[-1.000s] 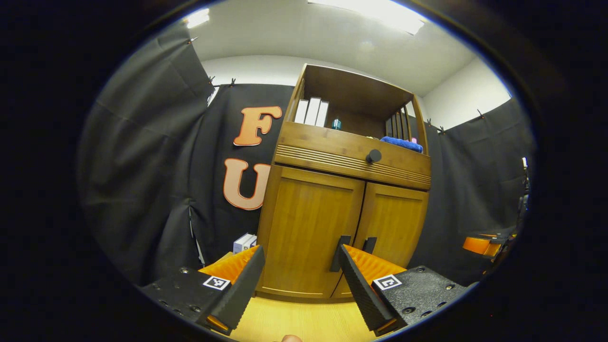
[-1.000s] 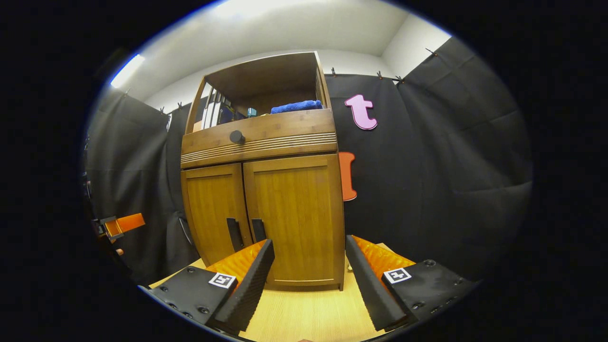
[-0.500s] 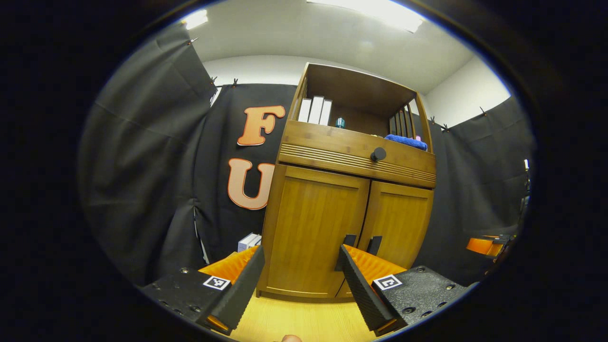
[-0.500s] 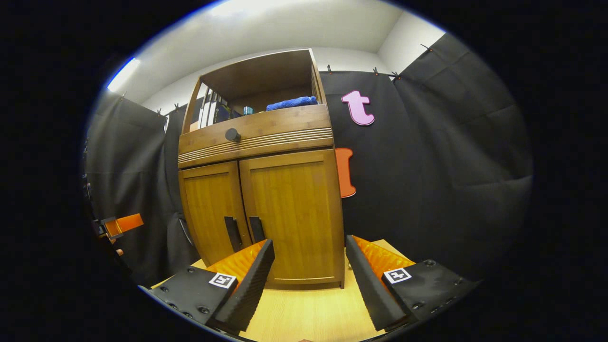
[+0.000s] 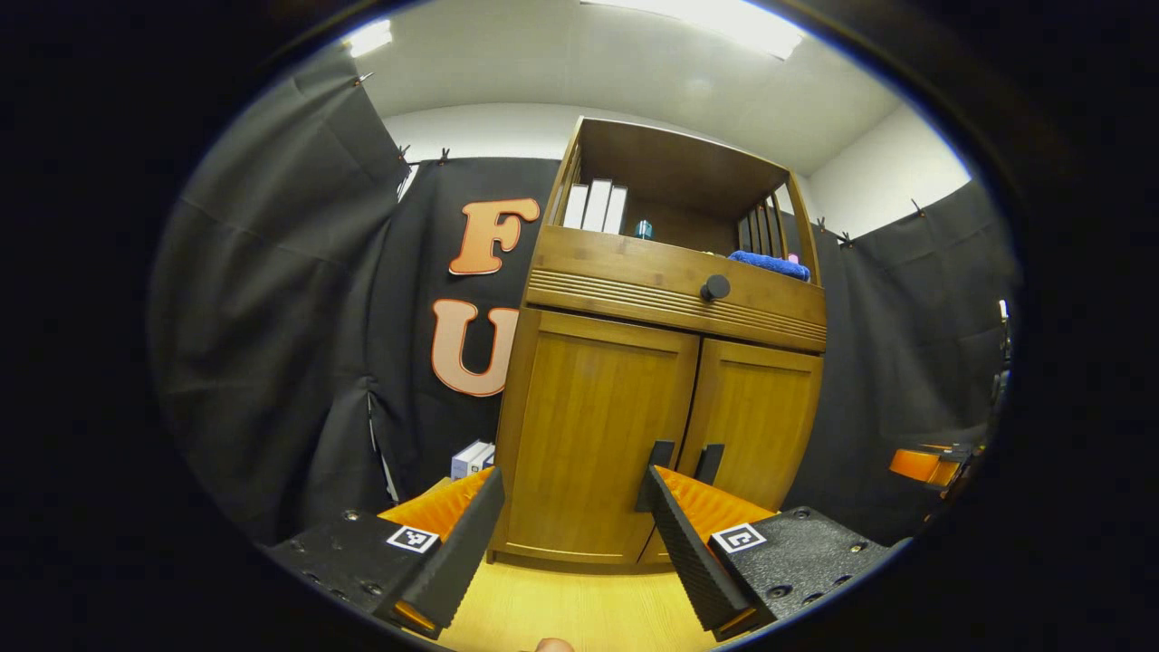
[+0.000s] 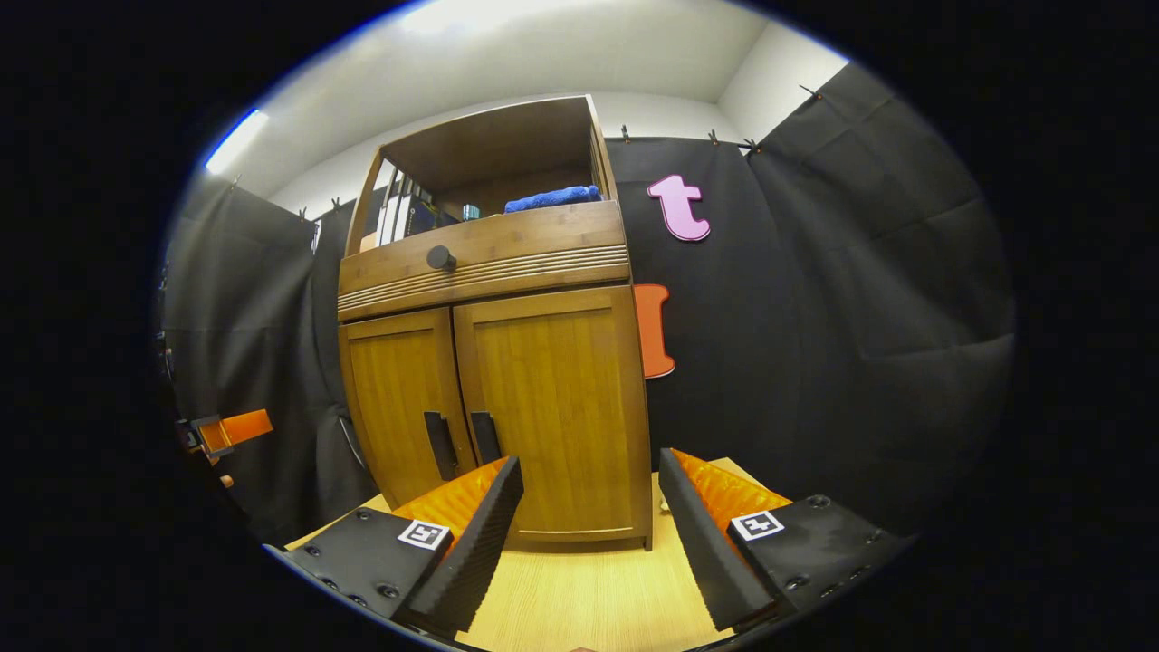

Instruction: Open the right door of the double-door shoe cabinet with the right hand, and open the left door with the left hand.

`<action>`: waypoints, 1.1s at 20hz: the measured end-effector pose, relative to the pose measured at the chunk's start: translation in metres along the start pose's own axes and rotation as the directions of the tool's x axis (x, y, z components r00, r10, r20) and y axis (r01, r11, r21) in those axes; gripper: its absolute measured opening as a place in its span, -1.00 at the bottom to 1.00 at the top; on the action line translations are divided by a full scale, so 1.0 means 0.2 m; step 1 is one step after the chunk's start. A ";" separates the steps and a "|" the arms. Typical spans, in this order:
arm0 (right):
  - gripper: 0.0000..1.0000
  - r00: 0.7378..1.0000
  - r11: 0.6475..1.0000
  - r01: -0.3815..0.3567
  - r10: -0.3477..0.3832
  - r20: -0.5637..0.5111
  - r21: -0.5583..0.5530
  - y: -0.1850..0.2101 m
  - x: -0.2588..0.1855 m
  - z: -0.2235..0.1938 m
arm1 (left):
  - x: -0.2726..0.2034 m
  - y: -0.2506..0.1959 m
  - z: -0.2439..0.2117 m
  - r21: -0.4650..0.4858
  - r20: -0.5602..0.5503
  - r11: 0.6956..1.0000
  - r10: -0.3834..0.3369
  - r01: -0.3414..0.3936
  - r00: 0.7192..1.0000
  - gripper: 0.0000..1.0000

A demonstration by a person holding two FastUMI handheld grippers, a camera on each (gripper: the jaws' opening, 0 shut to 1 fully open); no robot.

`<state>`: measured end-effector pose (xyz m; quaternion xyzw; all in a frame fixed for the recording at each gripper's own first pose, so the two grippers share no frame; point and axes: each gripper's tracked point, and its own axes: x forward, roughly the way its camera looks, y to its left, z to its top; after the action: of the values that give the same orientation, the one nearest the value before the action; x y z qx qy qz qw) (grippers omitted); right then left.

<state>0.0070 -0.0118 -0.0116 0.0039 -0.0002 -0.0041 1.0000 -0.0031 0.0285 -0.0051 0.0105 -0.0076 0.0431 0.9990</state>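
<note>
A light wooden desk (image 6: 589,602) carries the double-door shoe cabinet (image 6: 493,362) inside a booth hung with black cloth, under a white ceiling. Both doors are shut. The left door (image 5: 593,435) stands ahead of the left gripper (image 5: 575,534), apart from its spread, empty fingers. The right door (image 6: 552,407) faces the right gripper (image 6: 589,534), likewise spread and empty. Both grippers point level at the cabinet front.

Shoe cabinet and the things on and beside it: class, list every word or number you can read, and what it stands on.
Shoe cabinet: no text.
White binders on its shelf: nothing readable.
Small box beside it: print too small to read.
Square tag: coded pattern, no words.
</note>
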 end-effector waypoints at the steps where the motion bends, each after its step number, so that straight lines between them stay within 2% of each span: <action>1: 0.95 1.000 1.000 -0.004 0.004 0.000 -0.005 0.01 0.01 0.00 | -0.01 0.00 0.00 0.000 0.001 1.000 0.000 0.000 1.000 0.89; 2: 0.86 1.000 1.000 -0.006 0.006 -0.001 -0.010 0.02 0.01 -0.01 | -0.01 0.00 0.00 0.002 0.001 1.000 -0.001 0.001 1.000 0.89; 3: 0.95 1.000 1.000 -0.008 0.008 -0.004 -0.016 0.03 0.02 -0.02 | -0.01 0.01 0.00 0.005 -0.001 1.000 -0.001 0.001 1.000 0.89; 5: 0.95 1.000 1.000 -0.018 0.017 -0.011 -0.022 0.06 0.03 -0.05 | -0.02 0.02 -0.01 0.010 -0.005 1.000 -0.003 0.003 1.000 0.89; 6: 0.77 1.000 0.999 -0.026 0.026 -0.014 -0.022 0.08 0.04 -0.06 | -0.02 0.02 -0.02 0.011 -0.008 1.000 -0.005 0.005 1.000 0.89; 17: 0.77 0.994 0.997 -0.076 0.077 -0.078 0.009 0.21 0.25 -0.28 | -0.03 0.13 -0.14 0.001 -0.064 1.000 0.019 -0.019 0.998 0.89; 18: 0.77 0.993 0.997 -0.078 0.078 -0.085 0.009 0.21 0.28 -0.30 | -0.03 0.14 -0.14 0.007 -0.065 1.000 0.024 -0.023 0.998 0.96; 19: 1.00 0.993 0.997 -0.078 0.079 -0.090 0.009 0.23 0.31 -0.32 | -0.03 0.15 -0.14 0.013 -0.062 1.000 0.026 -0.026 0.998 0.89; 22: 0.96 0.992 0.997 -0.077 0.077 -0.099 0.005 0.25 0.41 -0.39 | -0.03 0.15 -0.15 0.029 -0.059 0.999 0.026 -0.024 0.998 0.96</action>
<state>0.0891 0.0384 -0.0883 0.0048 0.0492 0.0346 0.9982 -0.0115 0.0586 -0.0353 0.0230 0.0227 0.0561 0.9979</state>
